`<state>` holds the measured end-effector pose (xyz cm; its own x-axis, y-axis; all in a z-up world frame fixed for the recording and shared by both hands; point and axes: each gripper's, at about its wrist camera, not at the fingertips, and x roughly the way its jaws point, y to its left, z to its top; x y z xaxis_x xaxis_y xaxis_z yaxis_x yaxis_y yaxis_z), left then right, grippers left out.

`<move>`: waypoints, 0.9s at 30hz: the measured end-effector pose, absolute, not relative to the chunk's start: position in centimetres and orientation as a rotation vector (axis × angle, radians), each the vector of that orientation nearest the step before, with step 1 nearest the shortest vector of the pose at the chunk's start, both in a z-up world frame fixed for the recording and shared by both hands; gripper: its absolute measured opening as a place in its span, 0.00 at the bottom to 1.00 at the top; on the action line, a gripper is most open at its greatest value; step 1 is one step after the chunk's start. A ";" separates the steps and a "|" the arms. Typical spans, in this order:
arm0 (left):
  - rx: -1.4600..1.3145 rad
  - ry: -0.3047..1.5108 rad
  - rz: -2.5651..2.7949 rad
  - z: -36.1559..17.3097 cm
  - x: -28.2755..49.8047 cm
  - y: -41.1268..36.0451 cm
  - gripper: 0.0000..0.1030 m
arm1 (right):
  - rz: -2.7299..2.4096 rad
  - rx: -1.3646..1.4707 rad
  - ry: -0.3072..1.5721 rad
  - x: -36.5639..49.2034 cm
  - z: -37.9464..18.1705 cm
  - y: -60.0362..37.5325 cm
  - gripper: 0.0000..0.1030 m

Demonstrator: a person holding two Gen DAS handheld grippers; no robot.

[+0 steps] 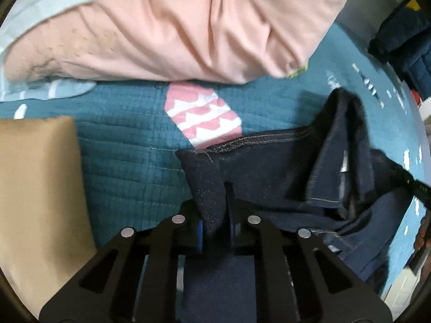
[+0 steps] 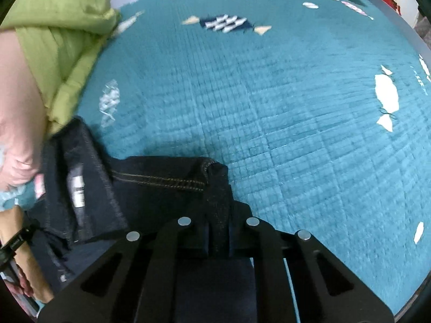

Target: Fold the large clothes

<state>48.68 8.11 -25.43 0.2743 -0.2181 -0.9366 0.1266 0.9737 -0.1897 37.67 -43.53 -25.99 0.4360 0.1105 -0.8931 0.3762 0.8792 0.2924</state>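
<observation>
Dark navy jeans (image 1: pixel 282 167) lie bunched on a teal quilted bedspread (image 1: pixel 129 140). One corner of the denim is pinched in my left gripper (image 1: pixel 216 226), which is shut on it; the cloth runs down between the fingers toward the camera. In the right wrist view the same jeans (image 2: pixel 161 177) show a stitched hem and a white label. My right gripper (image 2: pixel 219 231) is shut on the other hemmed corner. The rest of the garment hangs crumpled between the two grippers.
A pink pillow (image 1: pixel 175 32) lies across the back of the bed and a tan folded item (image 1: pixel 37 188) at the left. A green pillow (image 2: pixel 59 40) sits at the upper left in the right wrist view. A person's wrist with a black band (image 2: pixel 16 239) shows at the lower left.
</observation>
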 end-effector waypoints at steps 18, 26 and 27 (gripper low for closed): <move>-0.146 1.135 -0.330 -13.9 34.8 9.9 0.10 | -0.134 0.447 0.969 22.3 -16.0 -41.6 0.06; -0.126 1.123 -0.399 -13.0 26.6 12.5 0.11 | -0.093 0.389 0.979 13.0 -16.8 -39.8 0.05; -0.098 1.116 -0.412 -13.0 25.2 12.8 0.11 | -0.092 0.384 0.984 12.1 -17.1 -39.6 0.05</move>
